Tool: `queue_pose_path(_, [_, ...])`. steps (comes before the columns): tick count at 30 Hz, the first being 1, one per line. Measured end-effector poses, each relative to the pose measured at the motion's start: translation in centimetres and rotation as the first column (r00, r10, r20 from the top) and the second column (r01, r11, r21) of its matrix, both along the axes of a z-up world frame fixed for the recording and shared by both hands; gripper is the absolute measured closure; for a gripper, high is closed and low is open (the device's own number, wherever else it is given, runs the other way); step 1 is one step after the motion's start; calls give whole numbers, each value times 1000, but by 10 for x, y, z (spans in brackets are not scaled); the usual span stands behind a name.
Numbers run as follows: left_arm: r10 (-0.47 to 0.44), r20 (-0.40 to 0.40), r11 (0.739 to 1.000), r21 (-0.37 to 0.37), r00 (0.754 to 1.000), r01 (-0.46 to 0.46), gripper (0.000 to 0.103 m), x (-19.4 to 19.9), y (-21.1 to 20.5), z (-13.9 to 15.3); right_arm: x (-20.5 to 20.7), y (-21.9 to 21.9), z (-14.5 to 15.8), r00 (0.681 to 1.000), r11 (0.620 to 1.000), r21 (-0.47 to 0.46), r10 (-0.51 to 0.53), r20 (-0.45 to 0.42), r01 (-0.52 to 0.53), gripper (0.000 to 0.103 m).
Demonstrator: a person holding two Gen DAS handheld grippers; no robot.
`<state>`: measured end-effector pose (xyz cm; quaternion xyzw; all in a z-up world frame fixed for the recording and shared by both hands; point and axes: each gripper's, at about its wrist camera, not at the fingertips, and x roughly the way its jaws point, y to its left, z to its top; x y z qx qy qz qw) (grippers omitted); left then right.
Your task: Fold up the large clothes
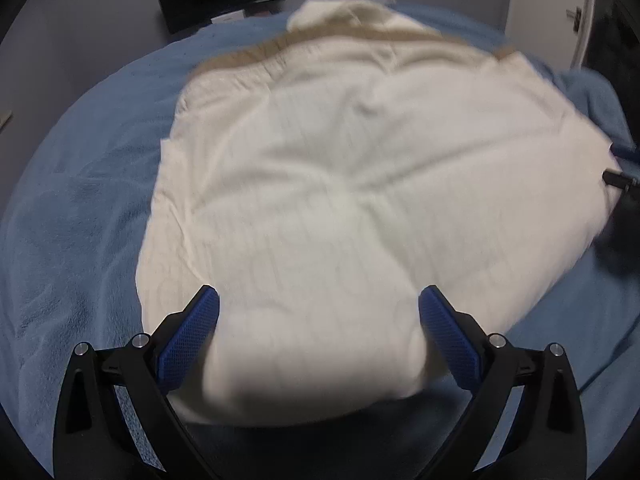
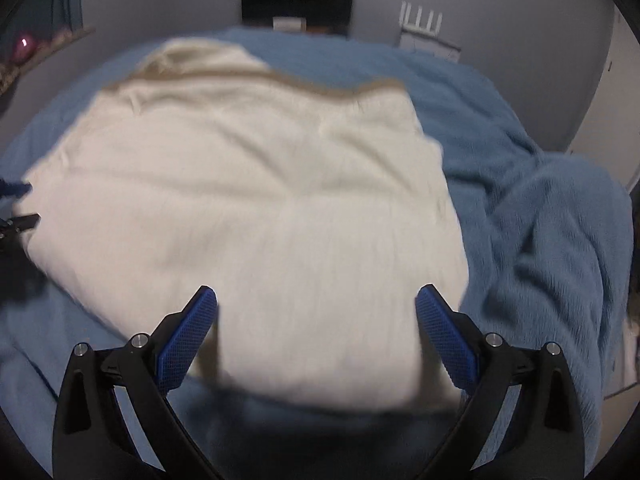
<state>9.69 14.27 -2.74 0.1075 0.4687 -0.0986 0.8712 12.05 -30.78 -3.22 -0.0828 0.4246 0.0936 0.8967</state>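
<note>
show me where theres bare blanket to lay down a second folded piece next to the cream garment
Flat bare blue blanket lies left of the cream garment, out to the bed edge. On its right the blanket is bunched into folds, so that side is crowded. Both tongs are open.

Under your tools lies a cream knitted garment, soft matt cloth with faint ribbing and a tan band of cloth along its far edge. It rests on a blue fleecy blanket, matt with a napped, fuzzy pile. Your left gripper has matt black plastic arms, blue pads with a fine cross-hatched grip texture, and shiny metal pivot pins.
</note>
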Motion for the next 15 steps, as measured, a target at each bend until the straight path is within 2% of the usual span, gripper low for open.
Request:
queue_pose_path(1, [8, -7, 1000, -7, 1000, -8, 6, 0, 2, -3, 1, -4, -7, 999, 999, -16, -29, -28, 28, 8])
queue_pose_path(4, [12, -31, 1000, -5, 999, -12, 6, 8, -3, -10, 9, -16, -21, 991, 995, 55, -71, -117, 77, 8])
queue_pose_path(6, [12, -25, 1000, 0, 1000, -12, 6, 7, -2, -10, 9, -16, -21, 990, 995, 57, -73, -122, 81, 8])
queue_pose_path(8, [13, -13, 1000, -25, 1000, -13, 7, 5, 2, -3, 2, -15, -13, 994, 996, 52, -74, -82, 79, 8])
queue_pose_path(10, [45, 10, 995, -86, 999, -44, 7, 1, 15, 8, -2, -17, -2, 997, 995, 69, -75, -34, 77, 8])
queue_pose_path(13, [113, 42, 977, -186, 993, -103, 7, 3, 37, 25, -9, -26, 20, 994, 987, 144, -86, 66, 76, 8])
queue_pose_path(15, [155, 51, 962, -235, 987, -139, 7, 11, 55, 34, -4, -34, 29, 990, 984, 155, -102, 102, 85, 8])
